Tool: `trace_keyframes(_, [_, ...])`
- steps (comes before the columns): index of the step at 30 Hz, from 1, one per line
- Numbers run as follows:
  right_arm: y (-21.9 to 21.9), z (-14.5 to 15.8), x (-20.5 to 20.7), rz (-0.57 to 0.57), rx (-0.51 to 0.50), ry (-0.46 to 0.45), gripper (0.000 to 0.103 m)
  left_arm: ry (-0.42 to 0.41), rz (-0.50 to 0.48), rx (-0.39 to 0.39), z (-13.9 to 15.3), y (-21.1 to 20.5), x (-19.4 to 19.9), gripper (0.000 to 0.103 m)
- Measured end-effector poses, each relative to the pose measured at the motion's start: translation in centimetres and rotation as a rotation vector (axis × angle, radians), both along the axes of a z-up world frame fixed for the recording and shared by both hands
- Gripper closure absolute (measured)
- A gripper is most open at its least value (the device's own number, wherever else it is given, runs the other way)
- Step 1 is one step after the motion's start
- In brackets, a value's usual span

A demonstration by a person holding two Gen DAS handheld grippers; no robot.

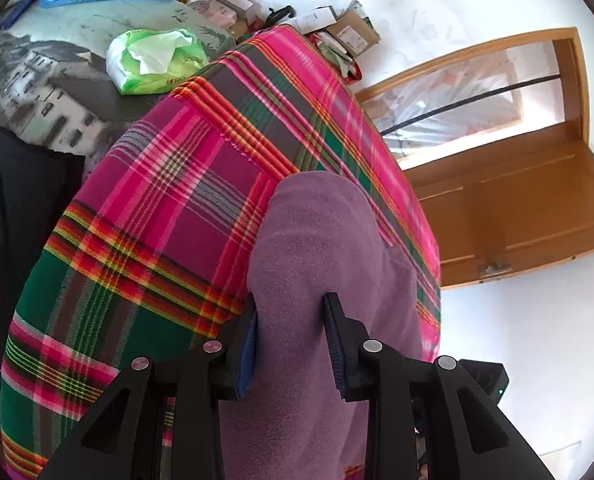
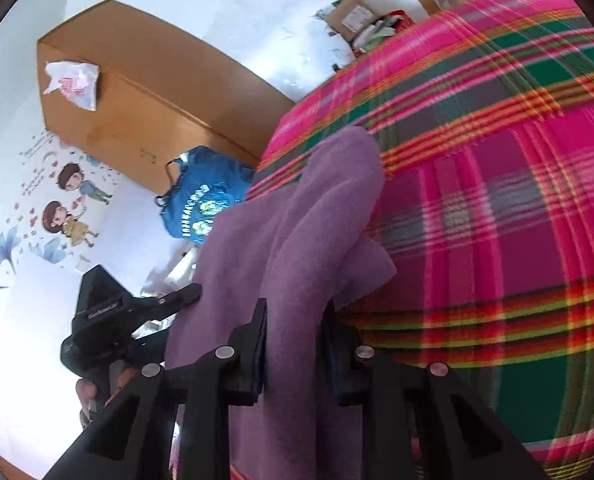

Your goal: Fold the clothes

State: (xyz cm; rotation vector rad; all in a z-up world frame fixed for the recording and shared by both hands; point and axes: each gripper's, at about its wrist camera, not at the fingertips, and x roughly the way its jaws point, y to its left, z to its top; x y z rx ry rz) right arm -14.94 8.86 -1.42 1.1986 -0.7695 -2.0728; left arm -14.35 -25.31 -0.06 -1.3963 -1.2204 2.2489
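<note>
A purple fleece garment hangs bunched over a pink, green and red plaid cloth that covers the work surface. My left gripper is shut on a thick fold of the purple fleece, its blue pads pressing both sides. In the right wrist view the same purple garment drapes in long folds, and my right gripper is shut on another bunch of it. The left gripper's black body shows at the lower left there, beside the fleece. The plaid cloth fills the right side.
A dark garment lies at the left edge. A green and white plastic bag sits on a grey printed sheet. A blue printed bag, cardboard boxes, a wooden cabinet and a wooden door surround the surface.
</note>
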Motion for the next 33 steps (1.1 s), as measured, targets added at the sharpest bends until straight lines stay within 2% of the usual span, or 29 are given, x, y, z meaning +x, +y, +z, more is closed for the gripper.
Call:
trace_keyframes(7, [0.4,-1.0,0.0,-0.020,0.020,-0.024,0.071,-0.012,0.009,0.023,-0.9,-0.5,-0.1,0.071])
trace_keyframes(11, [0.3,-0.4,0.3,-0.025,0.075,-0.006,0.066,-0.014,0.043,-0.005,-0.9,-0.7,0.4,0.068])
trace_keyframes(15, [0.7,0.9,1.5,-0.054,0.127,0.041,0.066,0.021,0.068,-0.091,0.6,-0.6,1.8,0.070])
trace_keyframes(20, [0.8,3.2,3.7,-0.112,0.209,0.188,0.069,0.094,0.060,-0.177,2.9,0.6,3.8,0.070])
trace_keyframes(22, [0.2,4.0,4.9,-0.095,0.264,0.261,0.073,0.125,0.048,-0.216,3.6,1.4,4.6,0.070])
trace_keyframes(24, [-0.6,4.4,6.0,-0.048,0.291,0.307,0.073,0.142,0.032,-0.221,3.5,2.2,5.5,0.070])
trace_keyframes(27, [-2.3,3.9,6.7,0.004,0.333,0.316,0.073,0.118,0.010,-0.243,2.7,2.9,6.4,0.070])
trace_keyframes(33, [-2.3,3.0,7.4,0.031,0.404,0.293,0.073,0.117,-0.003,-0.299,2.2,3.3,8.1,0.070])
